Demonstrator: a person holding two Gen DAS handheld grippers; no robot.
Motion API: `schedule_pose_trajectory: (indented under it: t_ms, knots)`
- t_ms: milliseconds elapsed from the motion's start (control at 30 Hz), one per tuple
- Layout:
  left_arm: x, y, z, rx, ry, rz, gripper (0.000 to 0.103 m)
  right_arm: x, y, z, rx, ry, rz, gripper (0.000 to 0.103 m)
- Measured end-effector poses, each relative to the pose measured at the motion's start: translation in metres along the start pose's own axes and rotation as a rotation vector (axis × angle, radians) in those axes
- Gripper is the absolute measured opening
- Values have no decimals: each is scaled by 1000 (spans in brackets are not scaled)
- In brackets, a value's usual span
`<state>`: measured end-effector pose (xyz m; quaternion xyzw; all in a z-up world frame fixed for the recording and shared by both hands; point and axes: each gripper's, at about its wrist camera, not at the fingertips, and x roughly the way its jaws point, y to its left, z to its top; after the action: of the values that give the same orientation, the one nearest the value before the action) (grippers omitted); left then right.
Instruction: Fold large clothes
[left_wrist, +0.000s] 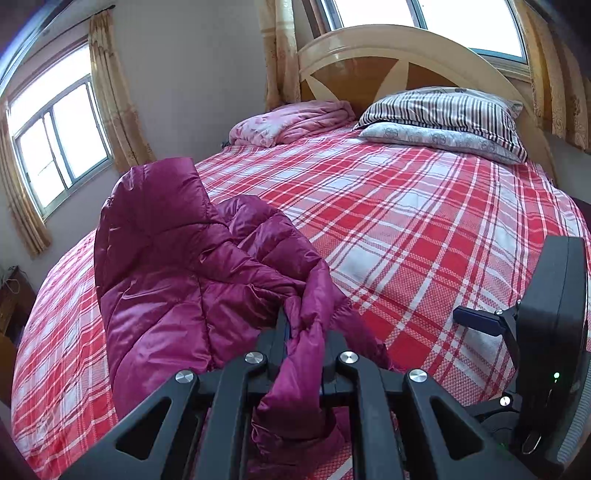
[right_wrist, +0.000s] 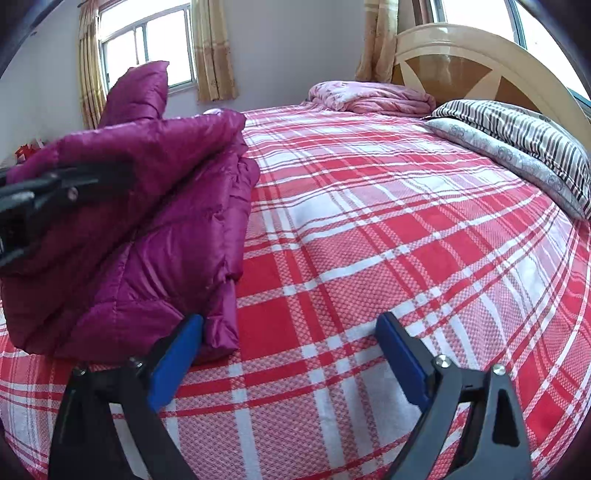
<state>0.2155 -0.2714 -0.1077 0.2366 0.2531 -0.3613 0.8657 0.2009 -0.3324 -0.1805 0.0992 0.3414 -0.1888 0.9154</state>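
A shiny magenta puffer jacket (left_wrist: 173, 280) lies bunched on the left side of a bed with a red and white plaid sheet (left_wrist: 406, 229). My left gripper (left_wrist: 301, 332) is shut on a fold of the jacket's edge and lifts it. In the right wrist view the jacket (right_wrist: 155, 206) is a folded heap at the left, and the left gripper (right_wrist: 110, 173) shows clamped on its upper layer. My right gripper (right_wrist: 290, 332) is open and empty, low over the sheet (right_wrist: 369, 240), its left finger touching the jacket's lower corner. It also shows in the left wrist view (left_wrist: 476, 321).
Striped and grey patterned pillows (left_wrist: 447, 118) and a folded pink blanket (left_wrist: 291, 122) lie at the cream and wood headboard (left_wrist: 399, 55). Curtained windows (left_wrist: 59, 144) stand behind and to the left. A dark wooden cabinet (left_wrist: 14, 299) is at the bed's left.
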Motion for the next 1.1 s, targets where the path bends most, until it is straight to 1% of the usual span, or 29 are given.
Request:
schedule_pose_trajectory:
  t_ms: [100,167,200,267,300,333,367,400,433,467,500,533,600,667,700,800,833,900,933,967,1000,1033,1067,1100]
  knots:
    - [-2,-9,0,30,-9,40,12,7,5,1,-21,5,-35,100]
    - [-3,-15,4,61,-17,60,18,6,5,0,-14,5,-31,101]
    - [-5,-18,7,78,-25,79,19,6,3,-1,-9,5,-28,101]
    - [-16,-24,14,110,-64,121,25,7,2,-1,-9,2,-28,101]
    - [-24,-26,18,118,-101,130,28,8,1,-2,-8,1,-29,101]
    - [-32,-27,22,121,-140,129,38,9,0,-1,-7,-1,-28,101]
    - [-42,-25,25,120,-175,142,55,10,-1,-1,-5,-2,-27,101]
    - [-55,-21,29,107,-219,170,65,10,-1,-1,-4,-2,-28,101]
    - [-66,-15,31,90,-262,187,80,10,-1,-1,-5,-2,-29,101]
    - [-79,-6,33,67,-313,198,87,11,-1,0,-5,-3,-29,101]
    - [-88,3,35,46,-346,214,87,11,-1,-1,-6,-3,-30,101]
    - [-94,15,36,25,-366,246,89,11,-1,-1,-6,-3,-31,101]
    - [-93,43,35,-4,-364,339,93,11,0,-1,-7,-4,-31,102]
    - [-75,76,29,-47,-314,413,93,11,0,-1,-6,-5,-31,102]
    - [-62,94,24,-77,-280,435,93,11,0,-1,-6,-5,-30,102]
    - [-11,145,2,-184,-129,485,93,10,-1,-1,0,-11,-22,102]
    - [4,155,-5,-208,-92,478,93,10,-1,-1,1,-12,-20,102]
    - [28,163,-14,-248,-33,420,93,10,-1,0,3,-14,-16,102]
    - [35,159,-16,-260,-31,393,93,8,-3,0,9,-17,-8,102]
    - [37,151,-16,-256,-47,368,93,6,-6,0,25,-25,5,101]
    - [39,140,-15,-230,-67,346,93,2,-11,1,53,-37,15,99]
    - [41,128,-13,-190,-81,342,93,-4,-19,1,95,-58,14,98]
    - [41,116,-13,-145,-93,343,93,-9,-26,1,149,-75,-7,97]
    - [43,103,-12,-96,-106,340,93,-16,-34,2,186,-94,-11,94]
